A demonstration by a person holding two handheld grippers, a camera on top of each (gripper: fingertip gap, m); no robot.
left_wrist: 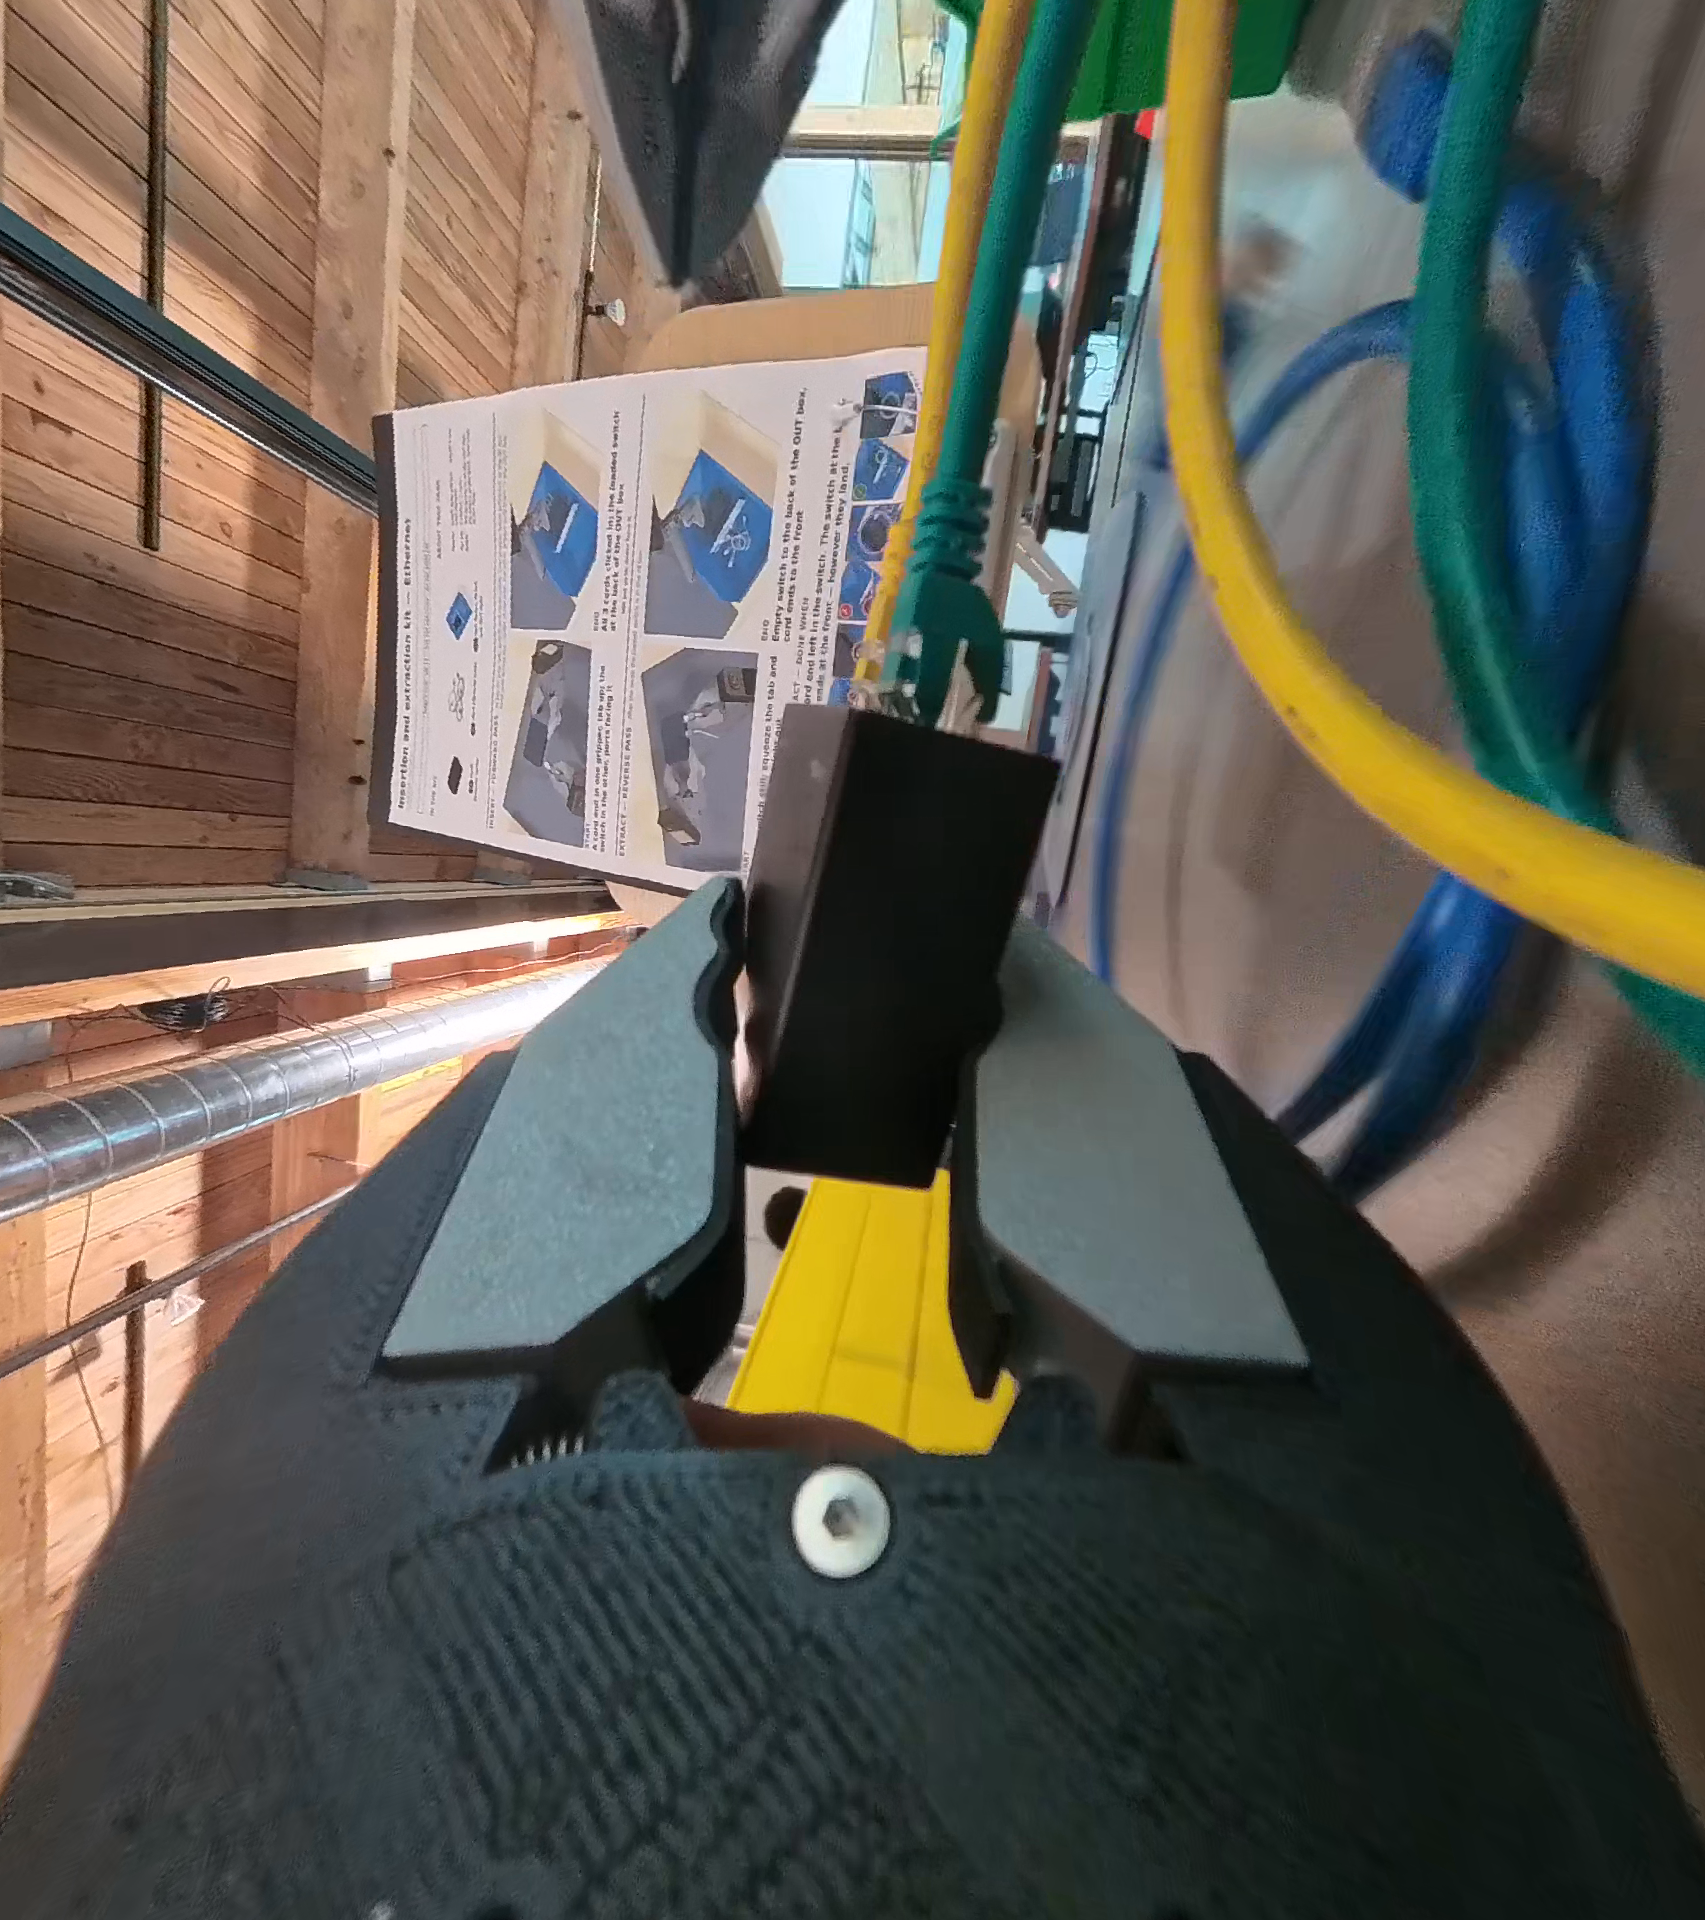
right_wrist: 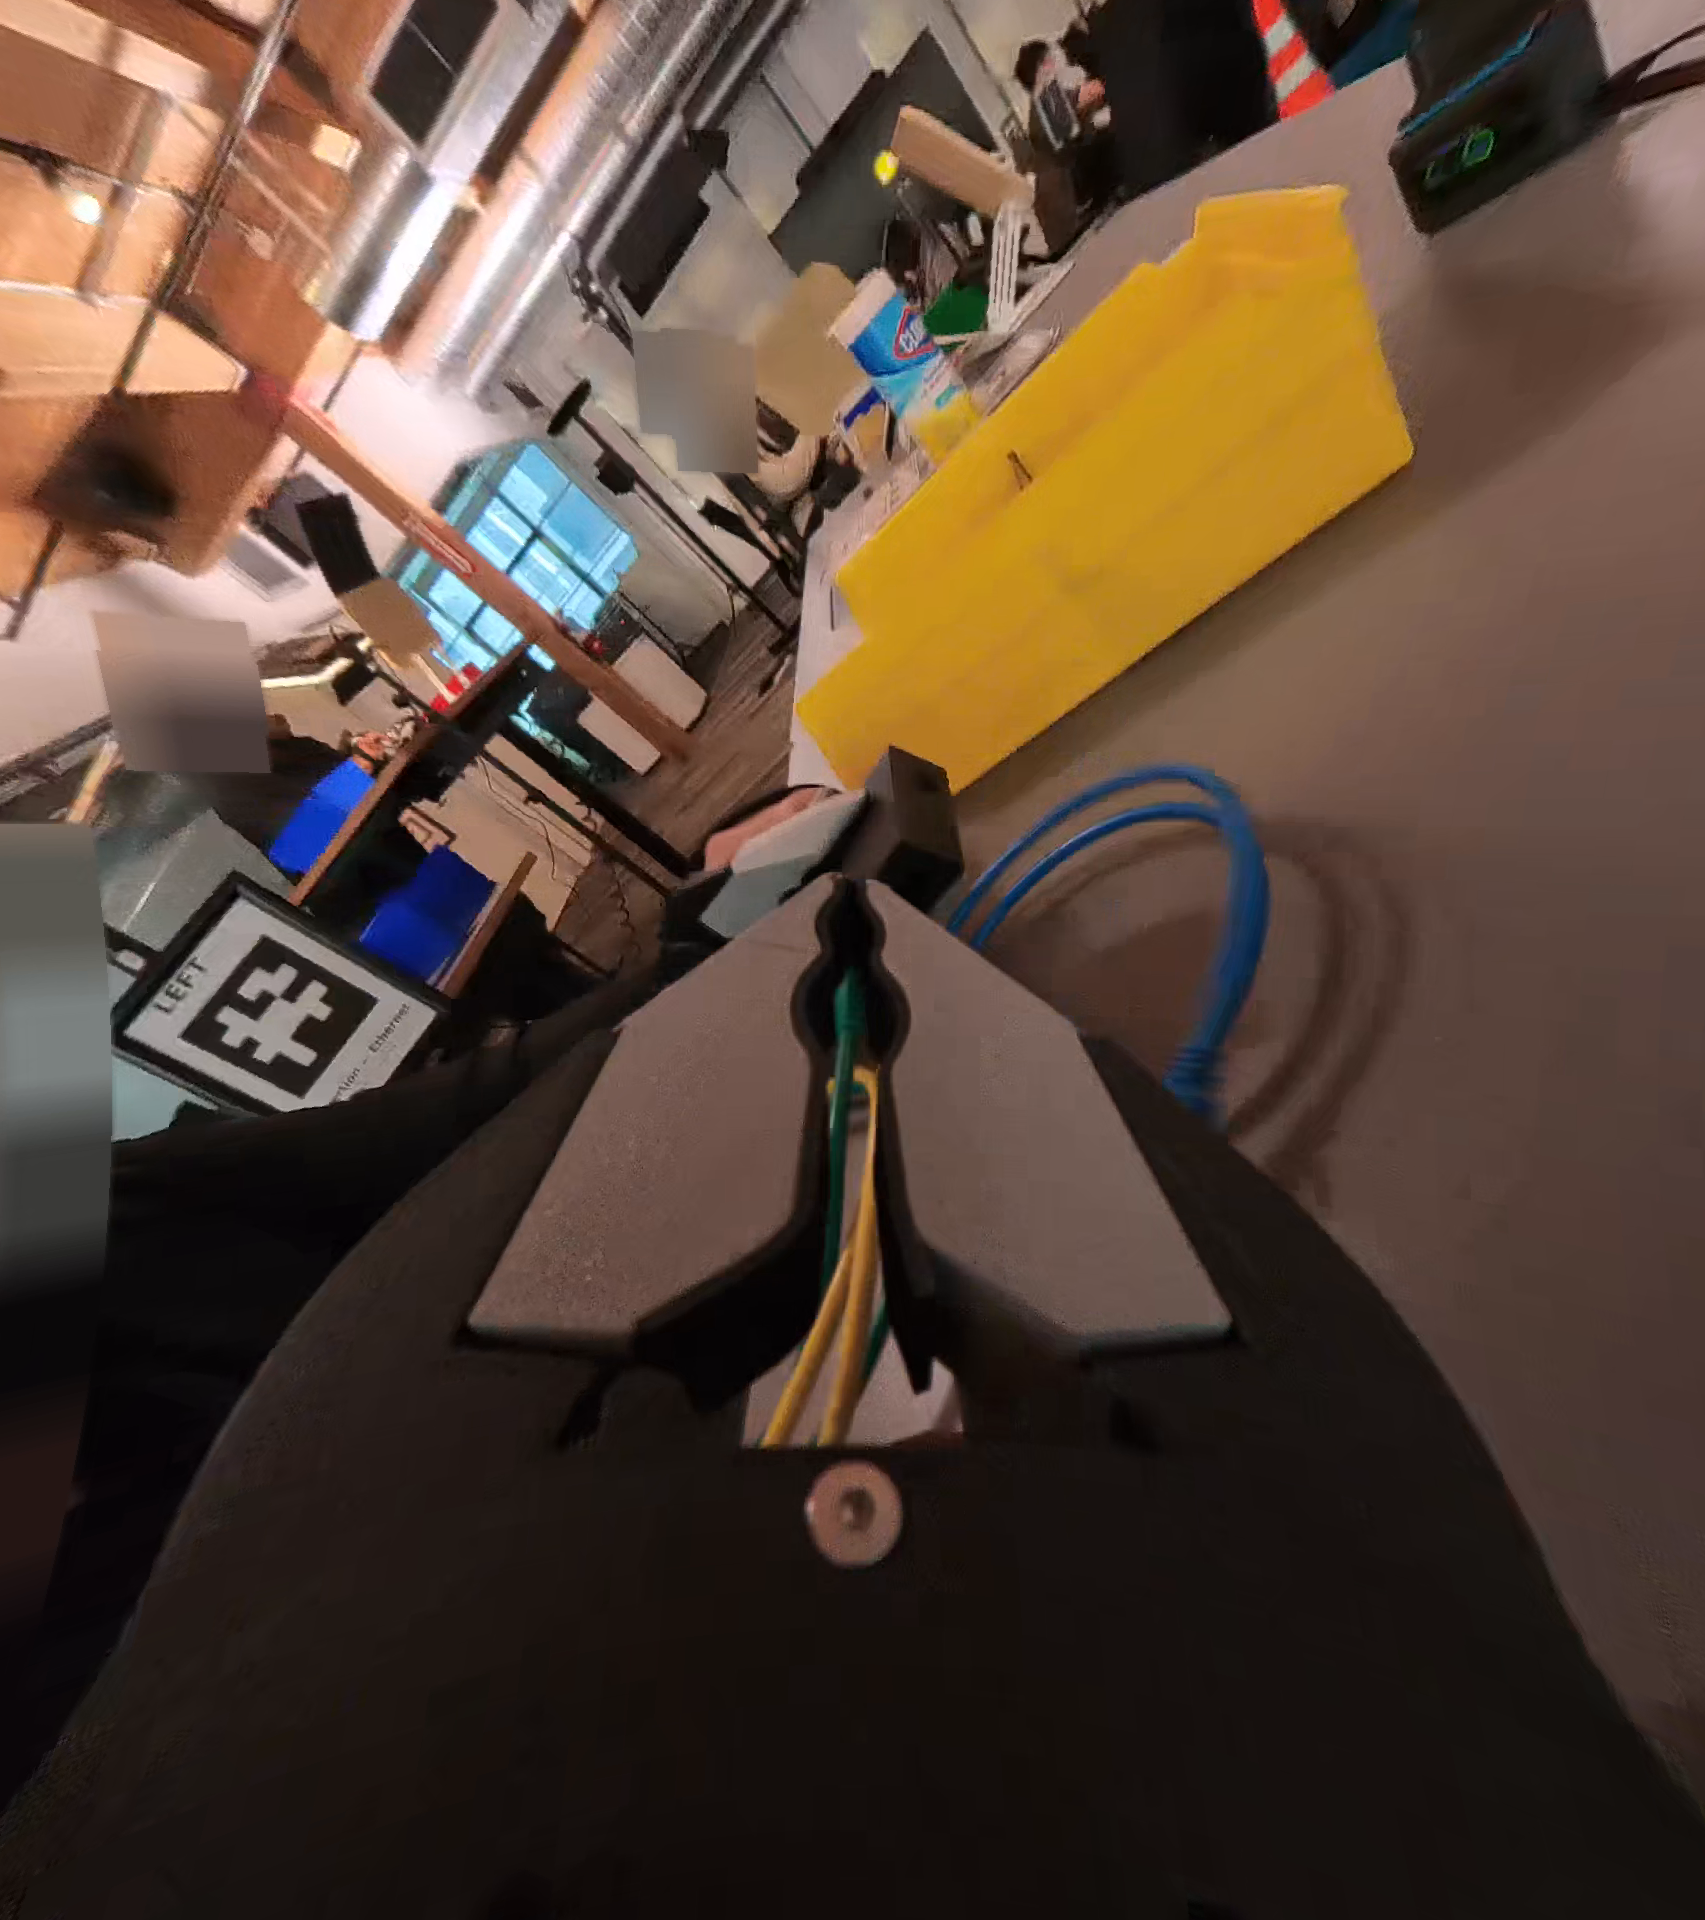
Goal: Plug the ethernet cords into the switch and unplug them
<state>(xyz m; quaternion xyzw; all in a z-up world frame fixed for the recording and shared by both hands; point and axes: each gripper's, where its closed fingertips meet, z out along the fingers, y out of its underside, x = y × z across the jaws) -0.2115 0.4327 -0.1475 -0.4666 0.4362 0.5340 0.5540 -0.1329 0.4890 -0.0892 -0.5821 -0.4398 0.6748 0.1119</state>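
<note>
My left gripper (left_wrist: 869,925) is shut on the black switch (left_wrist: 900,831), one pad on each side, and holds it in the air. A green cord's plug (left_wrist: 947,582) and a yellow cord (left_wrist: 1243,582) sit in the switch's far end. In the right wrist view the switch (right_wrist: 915,821) shows just past my right gripper (right_wrist: 843,894). Its fingertips are together. The green cord (right_wrist: 850,1003) runs lengthwise through the round notch between the fingers. Yellow cord (right_wrist: 853,1299) runs under the fingers. A loose blue cord (right_wrist: 1243,883) lies coiled on the table (right_wrist: 1502,1039), and it also shows in the left wrist view (left_wrist: 1575,343).
A yellow bin (right_wrist: 1139,499) lies on the table beyond the switch. A black device (right_wrist: 1492,114) stands at the far right. A printed instruction sheet (left_wrist: 619,623) leans at the back. A marker card (right_wrist: 276,1008) stands at the left. A green bin (left_wrist: 1128,62) is at the top edge. My right fingertips sit around 12 cm from my left ones.
</note>
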